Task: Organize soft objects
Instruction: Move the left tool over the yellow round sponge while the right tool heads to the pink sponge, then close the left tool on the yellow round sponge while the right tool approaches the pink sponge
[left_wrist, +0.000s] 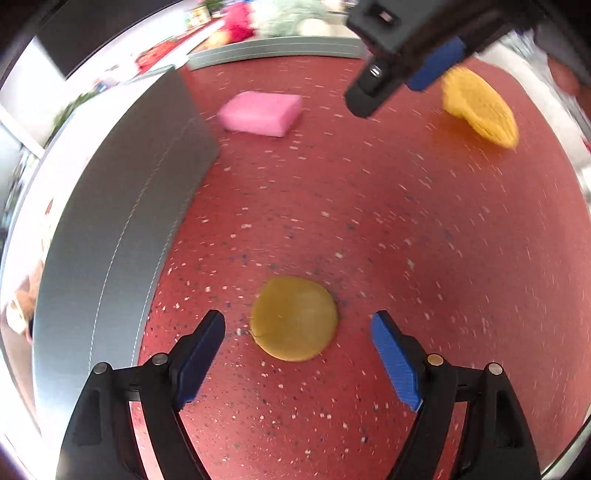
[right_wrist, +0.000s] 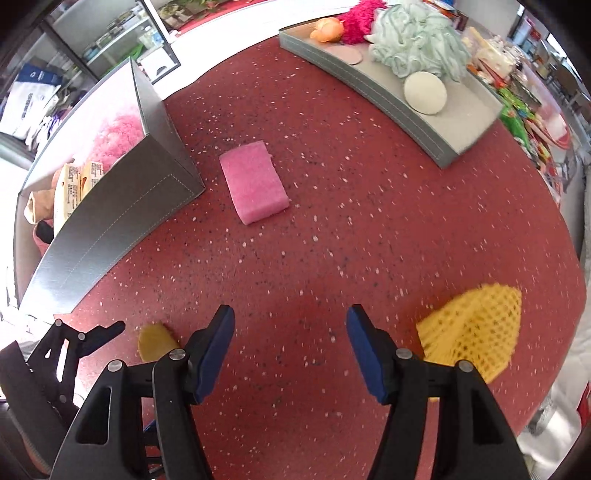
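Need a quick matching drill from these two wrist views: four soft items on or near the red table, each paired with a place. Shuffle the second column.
Things:
1. pink sponge
2. round tan pad
3. yellow mesh pad
4. white round pad

Places:
A. in the shallow grey tray
B. on the table between the open left gripper fingers
C. just outside the right gripper
D. on the table near the tall grey box corner

Pairs: 1-D, 2-B, 3-C, 4-A
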